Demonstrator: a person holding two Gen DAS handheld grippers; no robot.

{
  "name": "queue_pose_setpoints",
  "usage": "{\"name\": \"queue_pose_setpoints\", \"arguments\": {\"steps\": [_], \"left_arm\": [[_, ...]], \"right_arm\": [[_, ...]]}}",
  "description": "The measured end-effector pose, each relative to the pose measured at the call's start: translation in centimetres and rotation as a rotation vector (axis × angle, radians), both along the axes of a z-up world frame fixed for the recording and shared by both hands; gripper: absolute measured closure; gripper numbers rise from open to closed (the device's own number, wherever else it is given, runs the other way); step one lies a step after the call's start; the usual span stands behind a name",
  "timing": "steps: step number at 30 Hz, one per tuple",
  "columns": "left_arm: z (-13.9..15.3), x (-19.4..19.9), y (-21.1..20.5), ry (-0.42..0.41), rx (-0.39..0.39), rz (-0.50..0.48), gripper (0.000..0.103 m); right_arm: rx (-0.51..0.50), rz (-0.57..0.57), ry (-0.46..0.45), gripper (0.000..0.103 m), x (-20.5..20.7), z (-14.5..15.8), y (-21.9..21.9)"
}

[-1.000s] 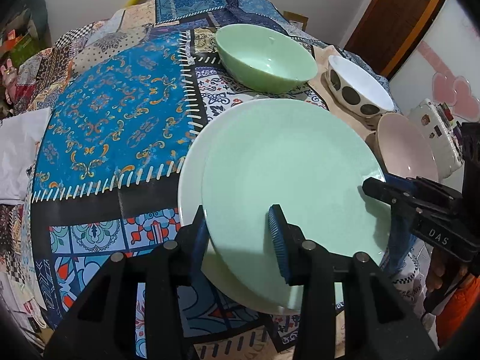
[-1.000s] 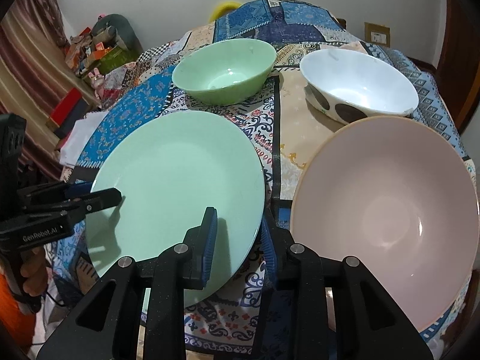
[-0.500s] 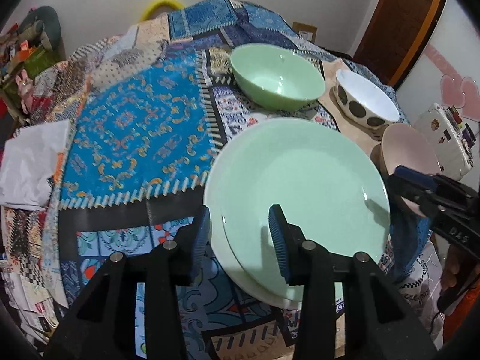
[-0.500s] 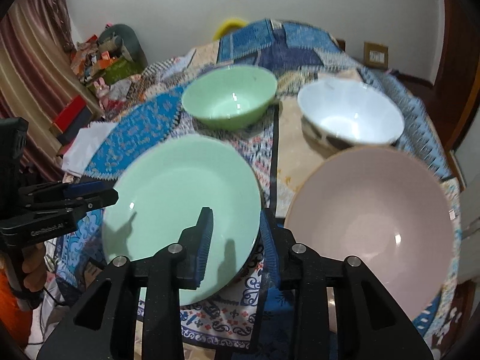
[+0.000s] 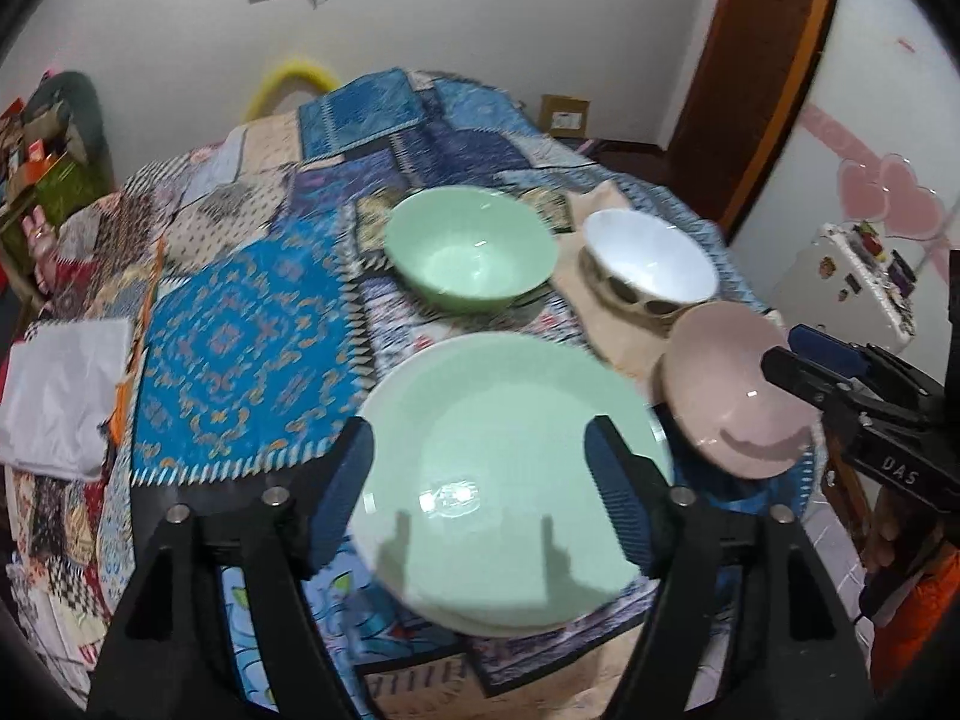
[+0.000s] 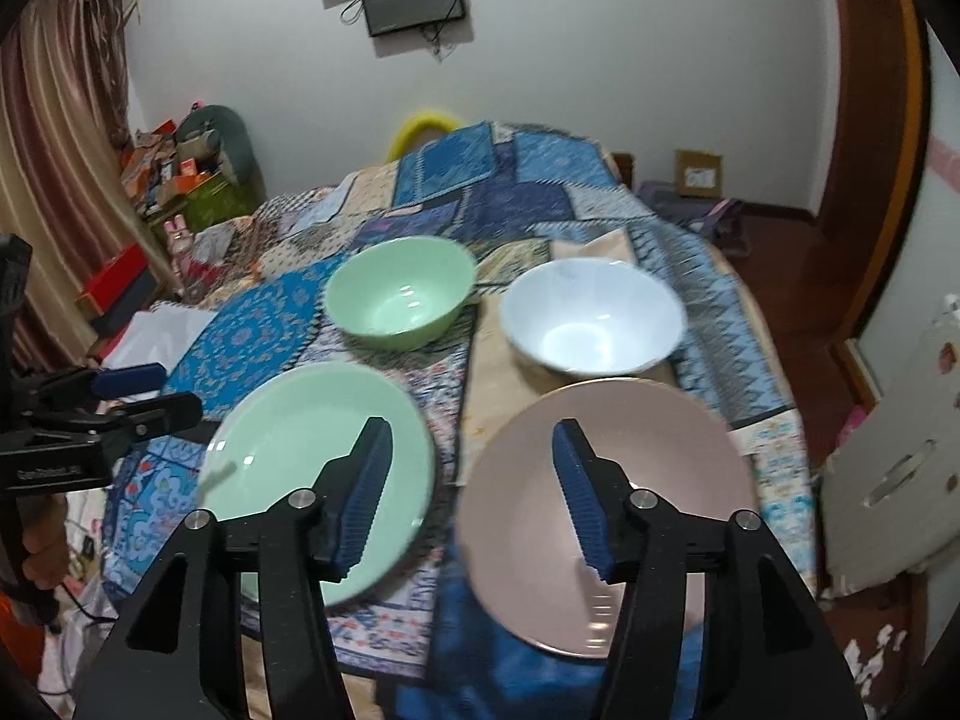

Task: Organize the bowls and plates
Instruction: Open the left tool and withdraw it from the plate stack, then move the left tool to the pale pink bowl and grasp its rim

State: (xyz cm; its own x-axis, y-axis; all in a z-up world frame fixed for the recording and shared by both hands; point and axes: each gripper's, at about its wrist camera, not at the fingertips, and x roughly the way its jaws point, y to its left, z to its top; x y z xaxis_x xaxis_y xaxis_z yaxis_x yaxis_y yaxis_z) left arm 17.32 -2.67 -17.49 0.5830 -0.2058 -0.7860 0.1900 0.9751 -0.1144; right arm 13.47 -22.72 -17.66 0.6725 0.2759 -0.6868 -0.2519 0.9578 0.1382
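A pale green plate (image 5: 504, 456) lies on a white plate (image 5: 510, 621) on the patchwork cloth; it also shows in the right wrist view (image 6: 312, 468). Behind stand a green bowl (image 5: 468, 255) (image 6: 399, 294) and a white spotted bowl (image 5: 648, 264) (image 6: 591, 315). A pink bowl (image 5: 732, 390) (image 6: 606, 510) sits at the near right. My left gripper (image 5: 480, 486) is open and empty above the green plate. My right gripper (image 6: 471, 486) is open and empty, between the plate and the pink bowl.
The round table (image 5: 240, 336) has a patchwork cloth. White folded cloth (image 5: 60, 390) lies at its left edge. A white basket (image 5: 858, 276) stands right of the table. Clutter and boxes (image 6: 180, 180) sit by the curtain; a wooden door (image 6: 870, 120) is at right.
Both grippers have opened wide and pulled back and up from the table. The green plate stays on the white plate.
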Motion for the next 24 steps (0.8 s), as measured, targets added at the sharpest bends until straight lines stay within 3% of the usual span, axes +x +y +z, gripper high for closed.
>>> {"name": "queue_pose_setpoints", "arguments": {"steps": [2, 12, 24], "left_arm": [[0.4, 0.1, -1.1, -0.01, -0.001, -0.013, 0.02], [0.1, 1.8, -7.4, 0.006, 0.009, -0.124, 0.019], [-4.7, 5.0, -14.1, 0.082, 0.047, -0.239, 0.019]], "right_arm": [[-0.01, -0.019, -0.012, 0.043, -0.2, 0.3, -0.8], [-0.045, -0.13, -0.023, 0.041, -0.5, -0.3, -5.5], [-0.017, -0.19, 0.071, 0.041, -0.1, -4.1, -9.2]]}}
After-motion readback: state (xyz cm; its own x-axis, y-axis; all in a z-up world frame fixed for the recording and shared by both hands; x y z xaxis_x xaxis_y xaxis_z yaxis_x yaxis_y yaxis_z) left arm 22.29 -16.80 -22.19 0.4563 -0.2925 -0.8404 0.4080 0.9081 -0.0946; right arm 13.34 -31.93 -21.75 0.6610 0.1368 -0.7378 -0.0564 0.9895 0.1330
